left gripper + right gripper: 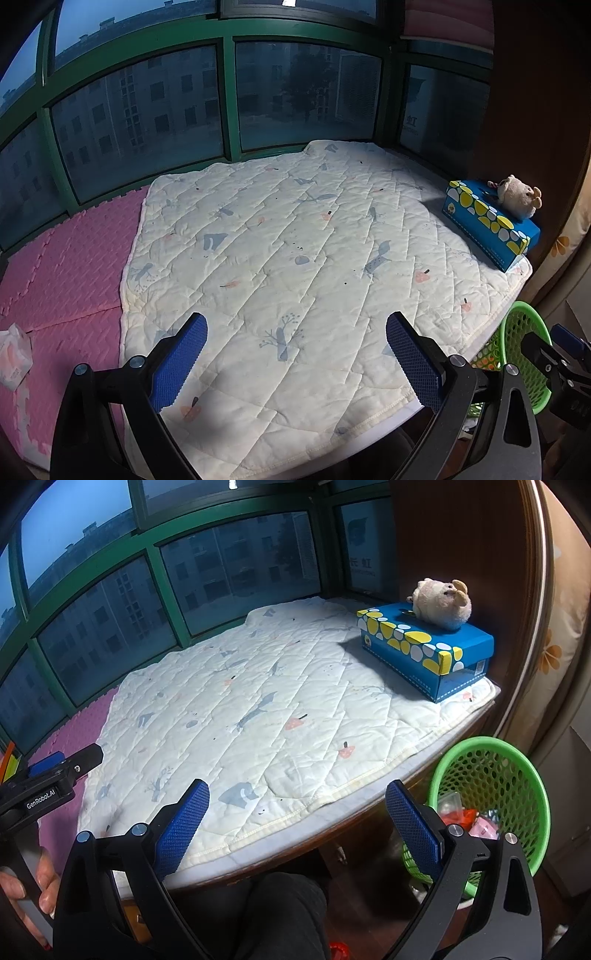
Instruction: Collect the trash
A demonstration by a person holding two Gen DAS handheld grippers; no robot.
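My left gripper [295, 334] hangs open over the near part of a white quilted mat [295, 236], nothing between its blue pads. My right gripper [297, 806] is open too, above the mat's [258, 701] front edge. A green mesh basket [491, 797] stands on the floor at the right, below the ledge, holding red, pink and clear wrappers [465, 818]. The same basket [524, 350] shows at the right edge of the left wrist view. A small white and pink tissue pack [14, 356] lies on the pink foam mat [70, 273] at far left.
A blue tissue box [428, 653] with a plush toy [441, 603] on top sits at the mat's right end, against a dark wooden wall. Green-framed windows [229, 99] close off the back. A person's hand [33, 890] holds the left gripper; dark-clothed knees [280, 908] are below the ledge.
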